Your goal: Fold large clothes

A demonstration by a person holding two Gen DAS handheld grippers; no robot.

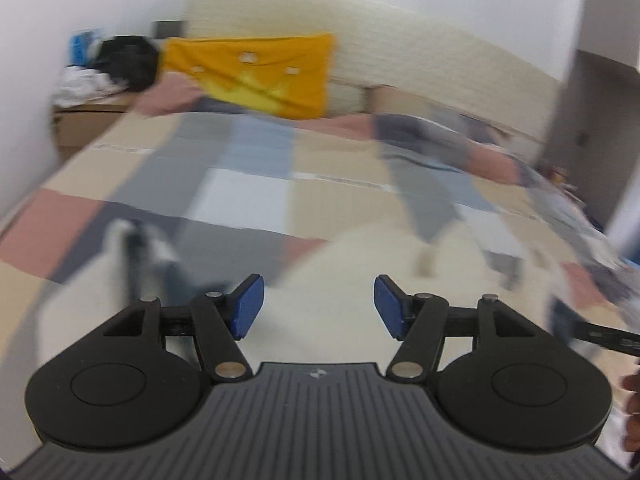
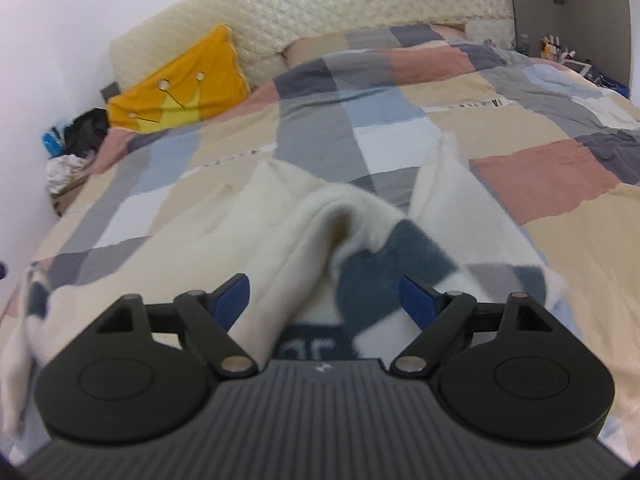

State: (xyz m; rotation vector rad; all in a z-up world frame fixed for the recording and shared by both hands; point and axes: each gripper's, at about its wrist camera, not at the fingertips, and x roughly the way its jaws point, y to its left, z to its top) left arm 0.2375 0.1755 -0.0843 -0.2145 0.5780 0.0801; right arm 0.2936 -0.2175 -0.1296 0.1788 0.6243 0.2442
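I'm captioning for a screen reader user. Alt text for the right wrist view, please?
The open right gripper hovers over a rumpled cream garment with dark blocks, lying on a patchwork bedspread. A yellow crown pillow leans on the quilted headboard.

A wide bed (image 2: 520,128) is covered by a patchwork quilt of beige, grey, pale blue, white and dusty-pink squares (image 2: 400,92). A cream quilted padded headboard (image 2: 320,4) is set against plain white walls (image 2: 80,8). An orange-yellow cushion with a lighter yellow crown motif (image 2: 180,88) is leaned on the headboard. A low light-wood bedside unit (image 1: 76,120) is seen beside the bed in the corner, piled with black and white crumpled fabric (image 1: 116,68) and a blue item (image 1: 80,44). A grey-brown panel or door (image 1: 592,120) is seen on the far side. Small cluttered items (image 2: 556,50), too small to identify, are seen past the bed. Lighting is soft and even. The left wrist view is motion-blurred.
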